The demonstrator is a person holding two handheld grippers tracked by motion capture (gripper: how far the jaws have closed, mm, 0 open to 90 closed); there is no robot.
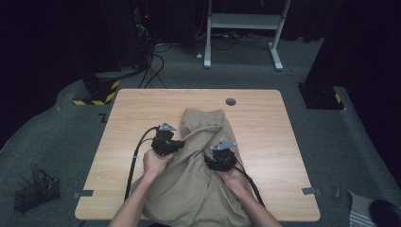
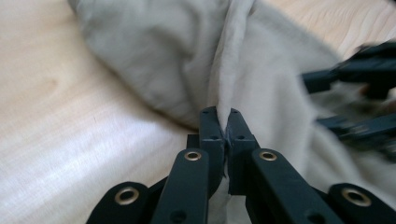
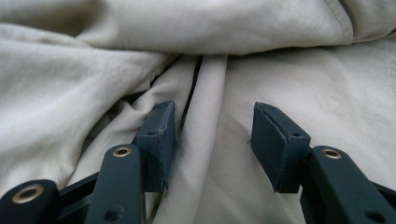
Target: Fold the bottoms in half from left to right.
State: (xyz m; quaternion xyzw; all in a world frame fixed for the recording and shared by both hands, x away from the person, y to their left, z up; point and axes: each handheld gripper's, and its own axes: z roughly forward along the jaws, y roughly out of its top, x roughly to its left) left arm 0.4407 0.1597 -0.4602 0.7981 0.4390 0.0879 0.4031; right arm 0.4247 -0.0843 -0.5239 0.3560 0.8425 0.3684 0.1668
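The left gripper (image 2: 223, 122) is clamped on a fold of the khaki trousers (image 1: 198, 165). The right gripper (image 3: 212, 140) hovers with jaws apart over the cloth, gripping nothing. Folding looks barely begun; the garment lies bunched.

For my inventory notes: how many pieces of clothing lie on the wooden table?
1. A single beige garment lies crumpled on the wooden table, from its middle to the near edge, between the two hands. More cloth may be hidden in its folds.
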